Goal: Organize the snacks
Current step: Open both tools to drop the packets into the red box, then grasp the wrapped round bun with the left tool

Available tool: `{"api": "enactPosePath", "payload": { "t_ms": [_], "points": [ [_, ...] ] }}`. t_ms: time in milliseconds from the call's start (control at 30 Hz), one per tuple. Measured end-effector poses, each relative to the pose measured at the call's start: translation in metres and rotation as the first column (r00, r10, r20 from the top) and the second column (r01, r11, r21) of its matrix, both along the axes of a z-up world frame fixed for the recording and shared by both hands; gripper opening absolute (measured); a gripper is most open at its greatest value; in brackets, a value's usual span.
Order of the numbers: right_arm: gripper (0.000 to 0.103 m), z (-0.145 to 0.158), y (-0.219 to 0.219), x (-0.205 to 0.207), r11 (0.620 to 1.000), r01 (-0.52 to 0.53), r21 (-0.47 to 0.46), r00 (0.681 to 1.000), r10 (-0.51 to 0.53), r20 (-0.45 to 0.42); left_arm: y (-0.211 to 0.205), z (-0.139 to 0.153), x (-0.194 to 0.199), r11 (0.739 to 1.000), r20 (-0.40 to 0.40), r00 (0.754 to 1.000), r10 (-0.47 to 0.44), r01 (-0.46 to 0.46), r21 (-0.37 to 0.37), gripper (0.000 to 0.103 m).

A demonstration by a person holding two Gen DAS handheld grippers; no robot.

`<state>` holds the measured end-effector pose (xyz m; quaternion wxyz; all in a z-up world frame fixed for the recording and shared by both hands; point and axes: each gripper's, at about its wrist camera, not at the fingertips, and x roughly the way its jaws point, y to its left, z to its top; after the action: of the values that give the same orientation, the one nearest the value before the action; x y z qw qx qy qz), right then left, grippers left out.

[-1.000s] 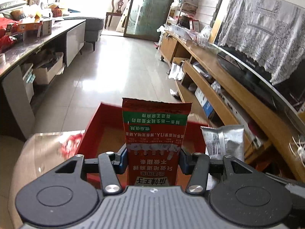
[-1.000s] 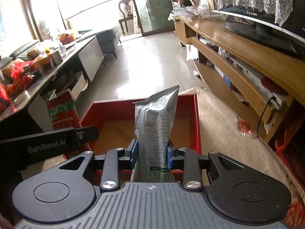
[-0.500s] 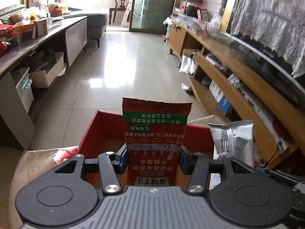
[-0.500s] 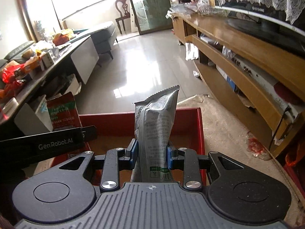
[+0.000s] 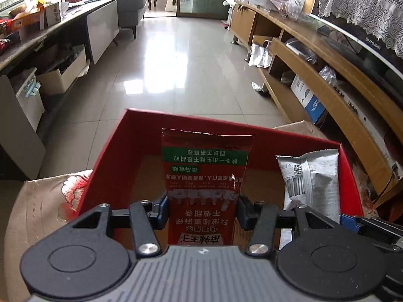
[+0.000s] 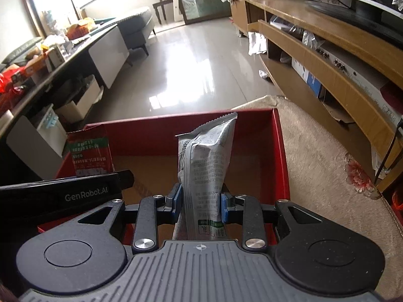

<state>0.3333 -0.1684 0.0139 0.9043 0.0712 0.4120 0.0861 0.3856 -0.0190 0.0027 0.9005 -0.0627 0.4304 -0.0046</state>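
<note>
My left gripper [image 5: 201,210] is shut on a red snack packet [image 5: 205,176] with a green band, held upright over the near part of an open red box [image 5: 108,148]. My right gripper [image 6: 200,201] is shut on a grey snack packet [image 6: 206,161], also upright over the same red box [image 6: 282,156]. The grey packet shows at the right in the left wrist view [image 5: 309,176]. The red packet shows at the left in the right wrist view [image 6: 89,153]. The box's brown floor looks bare.
The box sits on a beige floral cloth [image 6: 327,166]. A long wooden TV cabinet [image 5: 327,75] runs along the right. A dark counter with clutter [image 5: 37,25] and cartons runs along the left. Tiled floor [image 5: 176,63] lies beyond.
Both grippers have tilted down and moved forward over the red box, so more of its inside shows. Both packets remain gripped.
</note>
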Motion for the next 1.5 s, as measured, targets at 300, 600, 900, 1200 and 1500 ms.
{"api": "enactPosePath", "payload": {
  "t_ms": [300, 600, 900, 1200, 1500],
  "points": [
    [0.04, -0.013, 0.002, 0.006, 1.0, -0.011, -0.018, 1.0, 0.011, -0.017, -0.001, -0.014, 0.006, 1.0, -0.029, 1.0, 0.009, -0.008, 0.019, 0.051],
    [0.045, -0.01, 0.005, 0.006, 0.999, -0.006, -0.035, 1.0, 0.006, 0.003, 0.004, -0.01, 0.006, 0.998, -0.004, 0.999, 0.037, -0.037, 0.046, 0.063],
    [0.056, 0.009, 0.002, -0.003, 0.999, 0.01, -0.048, 0.999, -0.007, 0.052, 0.008, 0.017, -0.01, 0.999, 0.033, 0.999, 0.044, -0.044, 0.021, 0.067],
    [0.059, 0.036, 0.003, -0.026, 0.999, 0.021, -0.049, 0.996, -0.017, 0.092, 0.02, 0.04, -0.043, 0.999, 0.056, 0.998, 0.041, -0.041, -0.013, 0.07],
    [0.063, 0.045, 0.005, -0.05, 0.999, 0.021, -0.05, 0.996, -0.016, 0.088, 0.031, 0.048, -0.074, 0.999, 0.051, 0.999, 0.02, -0.018, -0.039, 0.073]
  ]
}}
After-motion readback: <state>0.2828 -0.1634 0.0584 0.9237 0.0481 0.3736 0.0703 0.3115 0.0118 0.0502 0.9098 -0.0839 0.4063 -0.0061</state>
